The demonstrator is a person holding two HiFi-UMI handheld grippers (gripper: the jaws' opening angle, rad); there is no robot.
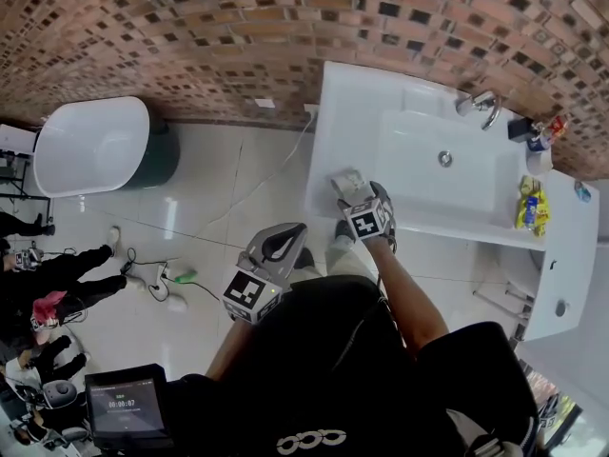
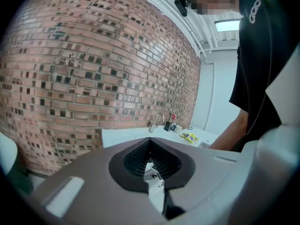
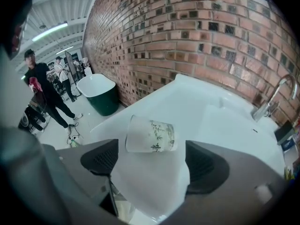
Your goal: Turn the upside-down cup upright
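A white paper cup point(image 3: 151, 135) with a green bamboo print lies on its side on the white counter point(image 3: 206, 102), its wider mouth end to the left. In the head view the cup point(image 1: 348, 181) rests near the counter's front left corner. My right gripper point(image 3: 152, 161) hovers just short of it, jaws wide open, with the dark pads point(image 3: 101, 159) on either side and clear of the cup. Seen from the head camera, the right gripper point(image 1: 362, 203) sits right behind the cup. My left gripper point(image 1: 290, 239) hangs off the counter over the floor, shut and empty, its pads point(image 2: 161, 161) meeting.
A sink basin point(image 1: 440, 165) with a chrome faucet point(image 1: 483, 106) fills the counter's middle. Small bottles point(image 1: 538, 133) and a yellow packet point(image 1: 530, 203) lie at its right end. A white bathtub point(image 1: 90, 146) stands on the floor at left, with people point(image 1: 57, 274) and a tablet point(image 1: 126, 407) nearby.
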